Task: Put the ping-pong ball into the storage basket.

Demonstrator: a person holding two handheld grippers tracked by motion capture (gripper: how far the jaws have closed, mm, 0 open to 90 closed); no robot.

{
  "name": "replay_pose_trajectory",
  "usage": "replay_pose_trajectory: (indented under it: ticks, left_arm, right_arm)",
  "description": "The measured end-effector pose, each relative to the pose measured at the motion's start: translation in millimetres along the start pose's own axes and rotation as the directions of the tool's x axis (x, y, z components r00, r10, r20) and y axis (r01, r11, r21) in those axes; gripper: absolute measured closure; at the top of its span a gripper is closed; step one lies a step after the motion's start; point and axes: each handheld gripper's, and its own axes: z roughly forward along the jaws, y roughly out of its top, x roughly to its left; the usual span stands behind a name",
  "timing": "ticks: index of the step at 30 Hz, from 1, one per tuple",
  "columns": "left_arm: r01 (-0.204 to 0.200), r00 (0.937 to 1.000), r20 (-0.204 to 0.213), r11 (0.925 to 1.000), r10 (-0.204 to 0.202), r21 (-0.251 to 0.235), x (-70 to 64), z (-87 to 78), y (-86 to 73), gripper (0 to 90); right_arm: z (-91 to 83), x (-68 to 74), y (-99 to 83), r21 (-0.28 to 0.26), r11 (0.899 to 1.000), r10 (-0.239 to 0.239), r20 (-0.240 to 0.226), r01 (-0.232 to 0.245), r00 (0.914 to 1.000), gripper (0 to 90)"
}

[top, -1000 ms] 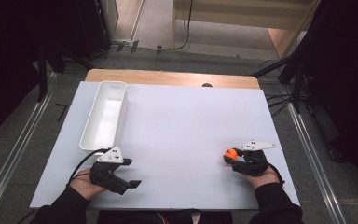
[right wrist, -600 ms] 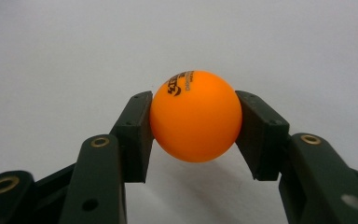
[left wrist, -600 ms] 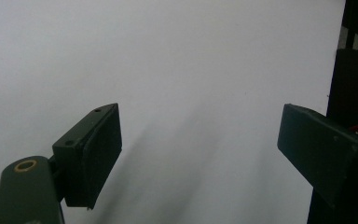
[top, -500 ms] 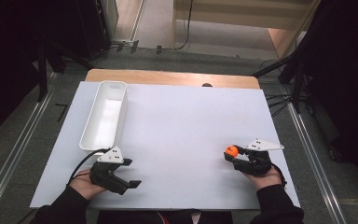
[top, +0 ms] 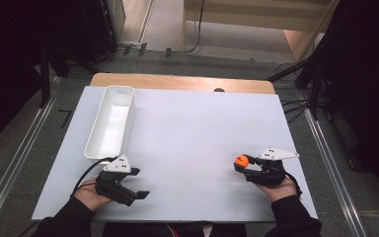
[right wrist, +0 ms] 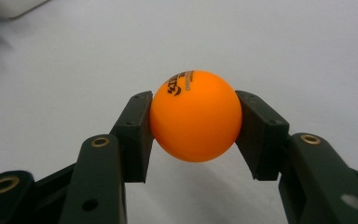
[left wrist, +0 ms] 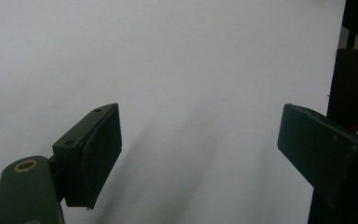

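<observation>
An orange ping-pong ball with black print is clamped between the two jaws of my right gripper. In the high view that ball shows at the tip of the right gripper, low on the right side of the white table top. My left gripper rests near the front left edge, its jaws wide apart. In the left gripper view the gripper holds nothing, with bare white table between the jaws.
A long white tray stands on the left side of the table, running from the far edge toward the left hand. A wooden strip borders the far edge. Dark stands and cables surround the table.
The right gripper with the ball has turned slightly and shifted a little. The left gripper has stayed where it was.
</observation>
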Motion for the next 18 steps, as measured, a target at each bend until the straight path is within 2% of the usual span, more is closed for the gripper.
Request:
replay_pose_trajectory:
  ticks: [9, 18]
  left_arm:
    - [-0.001, 1.0, 0.002, 1.0, 0.001, 0.0, 0.0, -0.3, -0.2, 14.0]
    - [0.001, 1.0, 0.002, 1.0, -0.001, 0.0, 0.2, 0.3, -0.2, 14.0]
  right_arm:
    - [1.6, 5.3, 3.9, -0.004, 0.999, -0.04, -0.072, 0.039, 0.9966, 48.4]
    - [5.3, 12.2, 7.7, -0.017, 0.997, -0.07, -0.109, 0.069, 0.9915, 48.5]
